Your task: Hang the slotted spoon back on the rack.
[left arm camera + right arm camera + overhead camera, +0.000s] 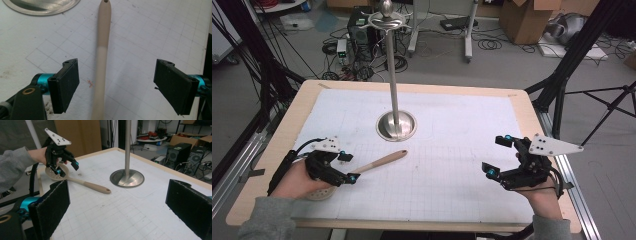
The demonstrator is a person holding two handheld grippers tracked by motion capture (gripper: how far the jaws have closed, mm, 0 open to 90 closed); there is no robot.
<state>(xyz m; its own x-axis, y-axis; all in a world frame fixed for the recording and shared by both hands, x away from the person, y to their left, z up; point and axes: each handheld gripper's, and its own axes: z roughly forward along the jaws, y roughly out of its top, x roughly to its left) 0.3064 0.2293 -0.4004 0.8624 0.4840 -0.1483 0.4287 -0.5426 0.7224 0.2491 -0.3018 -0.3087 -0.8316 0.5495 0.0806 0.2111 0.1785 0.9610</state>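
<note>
So nearest to us we've got the left gripper (347,167) hanging over the slotted spoon (377,163), which lies flat on the white gridded mat (452,185) toward the near left of the table (277,145). In the left gripper view its jaws stand apart on either side of the handle with clear daylight on both sides, so the pads aren't touching it. The spoon's long axis runs diagonally: the perforated bowl end (53,173) sits close to our left hand (299,182), and the handle tip with its small hole (108,191) points away and to the right, roughly toward the stand. No containers on the table that we can see. Over on the near right, the right gripper (498,156) is held up off the mat, jaws wide apart with nothing between them, well apart from the spoon. Lots of bare mat between the two grippers. Further out, the metal stand (396,125) sits on its round base near the middle of the mat, pole going straight up to a ringed top; the handle tip stops a bit short of that base. The mat leaves a strip of bare wood all round the table edge, and past the far edge it's floor with cables, computer towers and cardboard boxes (532,17).
</note>
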